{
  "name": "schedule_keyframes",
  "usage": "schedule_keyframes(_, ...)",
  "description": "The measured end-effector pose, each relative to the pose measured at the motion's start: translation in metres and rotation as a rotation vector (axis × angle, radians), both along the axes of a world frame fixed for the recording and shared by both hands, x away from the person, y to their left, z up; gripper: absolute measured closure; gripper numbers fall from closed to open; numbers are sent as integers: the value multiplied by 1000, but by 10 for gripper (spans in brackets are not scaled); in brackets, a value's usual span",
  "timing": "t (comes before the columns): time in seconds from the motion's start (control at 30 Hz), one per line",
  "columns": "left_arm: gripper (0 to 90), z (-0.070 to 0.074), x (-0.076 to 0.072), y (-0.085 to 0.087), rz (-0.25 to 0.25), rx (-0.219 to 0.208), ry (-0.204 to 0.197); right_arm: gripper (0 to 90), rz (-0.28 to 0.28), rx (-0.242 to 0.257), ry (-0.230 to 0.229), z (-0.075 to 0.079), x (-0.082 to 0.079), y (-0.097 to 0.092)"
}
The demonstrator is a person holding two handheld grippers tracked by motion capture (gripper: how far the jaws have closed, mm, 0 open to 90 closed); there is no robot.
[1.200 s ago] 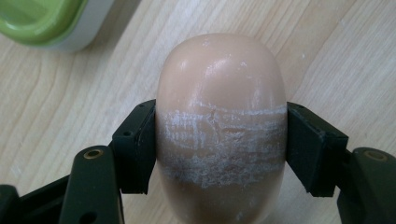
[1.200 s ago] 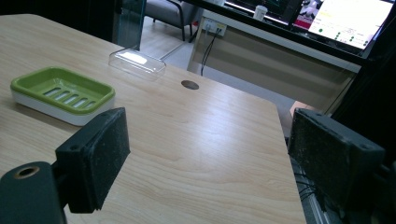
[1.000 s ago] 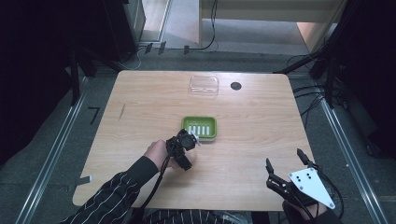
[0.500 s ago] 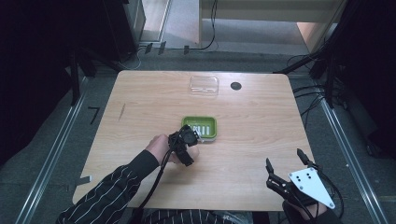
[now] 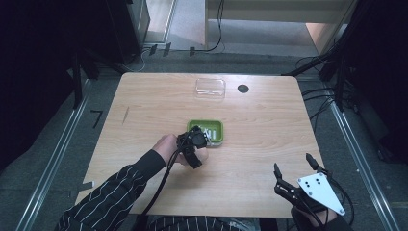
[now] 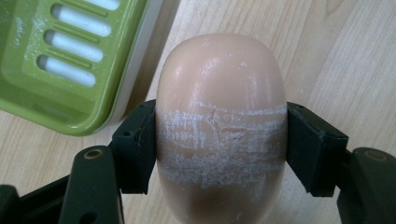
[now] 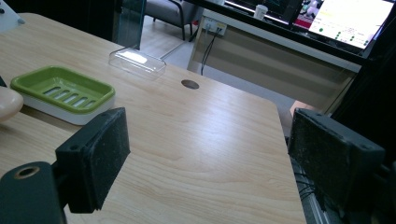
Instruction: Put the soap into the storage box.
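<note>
A beige oval soap bar [image 6: 222,126], scuffed white around its middle, sits between the two black jaws of my left gripper [image 6: 219,144], which is shut on it. That gripper [image 5: 192,144] is at the table's middle, just left of and below a green slotted soap dish [image 5: 208,131]. The dish [image 6: 70,60] lies beside the soap's far end, its slots bare. My right gripper [image 5: 294,174] stands open at the table's front right corner with nothing between its pads [image 7: 100,154]. From there the soap's tip [image 7: 8,103] shows left of the dish [image 7: 63,93].
A clear plastic lid [image 5: 210,88] lies near the table's far edge, with a round cable hole [image 5: 243,88] just right of it. The wooden table [image 5: 269,130] is bordered by dark floor, cables and metal rails.
My left gripper with the soap has shifted up and right, closer to the green dish. The right gripper has stayed in place.
</note>
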State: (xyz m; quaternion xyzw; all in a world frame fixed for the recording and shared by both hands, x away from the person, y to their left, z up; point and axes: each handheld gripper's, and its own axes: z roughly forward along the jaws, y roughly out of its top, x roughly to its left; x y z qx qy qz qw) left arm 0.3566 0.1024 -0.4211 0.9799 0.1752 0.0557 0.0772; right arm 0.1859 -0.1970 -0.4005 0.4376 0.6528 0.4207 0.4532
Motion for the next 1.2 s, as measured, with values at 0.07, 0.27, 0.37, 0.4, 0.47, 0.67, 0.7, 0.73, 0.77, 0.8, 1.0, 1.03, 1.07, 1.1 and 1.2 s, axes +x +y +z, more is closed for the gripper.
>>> schedule_keyframes(0.07, 337, 1, 1, 0, -1, -3, -3, 134, -4, 3, 1, 0, 0, 0)
schedule_keyframes(0.27, 337, 9, 7, -1, -25, -11, -19, 134, -4, 1, -1, 0, 0, 0)
schedule_keyframes(0.37, 337, 11, 9, -2, -40, -3, -26, 134, -4, 0, -2, 0, 0, 0)
schedule_keyframes(0.4, 337, 11, 9, -2, -36, -9, -27, 134, -4, 0, -2, 0, 0, 0)
schedule_keyframes(0.47, 337, 13, 11, -2, -47, -4, -28, 134, -3, -1, -2, 0, 0, -1)
schedule_keyframes(0.67, 337, 15, 18, -3, -68, -2, -27, 134, -4, 2, -1, 0, 0, -1)
schedule_keyframes(0.7, 337, 16, 18, -3, -74, -4, -25, 134, -4, 1, 0, 0, 0, -1)
schedule_keyframes(0.73, 337, 17, 20, -4, -80, 0, -29, 134, -3, -3, -2, 0, 1, -1)
schedule_keyframes(0.77, 337, 17, 21, -4, -81, -1, -26, 134, -3, -4, -1, 0, 1, -1)
schedule_keyframes(0.8, 337, 17, 21, -4, -86, -1, -28, 134, -3, -4, -1, 0, 1, -1)
schedule_keyframes(1.0, 336, 19, 28, -8, -92, 2, -28, 134, -11, 6, 2, -1, 1, -3)
schedule_keyframes(1.03, 336, 20, 29, -9, -100, 3, -31, 134, -11, 6, 2, -1, 1, -3)
schedule_keyframes(1.07, 337, 21, 30, -10, -100, 3, -32, 134, -9, 5, 2, -1, 1, -3)
schedule_keyframes(1.1, 337, 22, 31, -11, -106, 6, -33, 134, -9, 7, 5, -1, 1, -4)
schedule_keyframes(1.2, 337, 25, 32, -13, -121, 14, -43, 134, -12, 7, 5, -2, 2, -5)
